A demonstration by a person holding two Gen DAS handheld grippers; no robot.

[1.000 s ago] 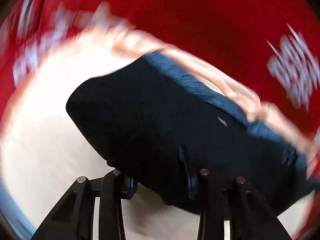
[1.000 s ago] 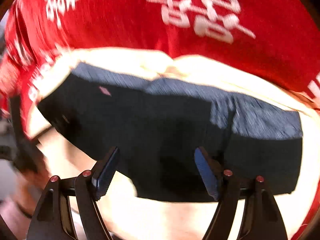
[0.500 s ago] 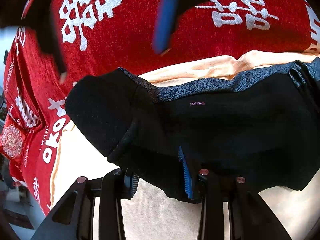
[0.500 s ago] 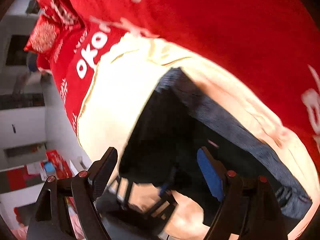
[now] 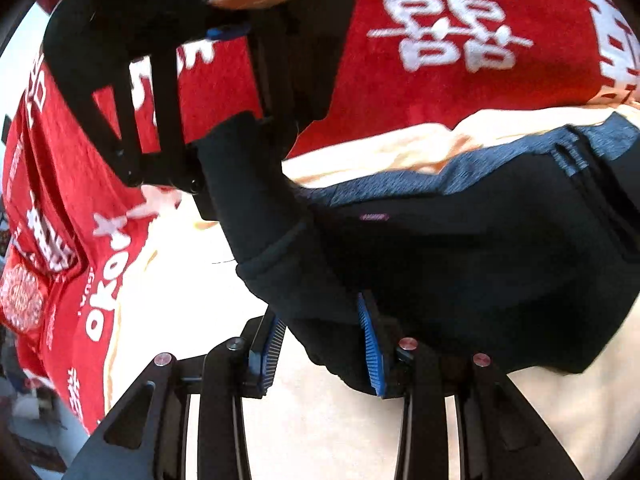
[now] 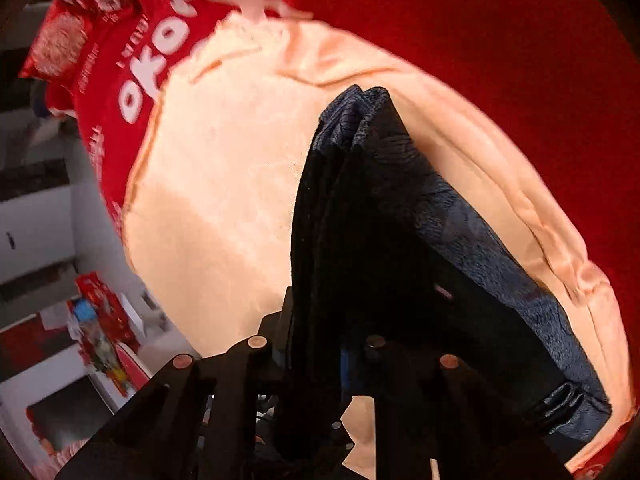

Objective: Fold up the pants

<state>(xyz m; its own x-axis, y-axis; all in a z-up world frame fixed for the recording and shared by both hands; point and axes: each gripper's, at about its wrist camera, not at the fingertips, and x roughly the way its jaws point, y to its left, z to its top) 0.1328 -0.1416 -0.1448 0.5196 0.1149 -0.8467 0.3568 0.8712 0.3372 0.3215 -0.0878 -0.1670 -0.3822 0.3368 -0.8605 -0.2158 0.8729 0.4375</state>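
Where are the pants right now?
The black pants lie on the peach cloth over the red blanket; the right gripper pinches their raised left corner.

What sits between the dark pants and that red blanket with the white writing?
A pale peach cloth lies between them: the pants rest on it, and it spreads over the red blanket. Both wrist views show its border around the pants.

We seem to be in a home bedroom: a red bedspread (image 5: 460, 92) with large white Chinese wedding characters covers the surface, a peach cloth (image 6: 224, 208) lies on it, and beyond the bedspread's edge we see white walls and red packages (image 6: 100, 320)
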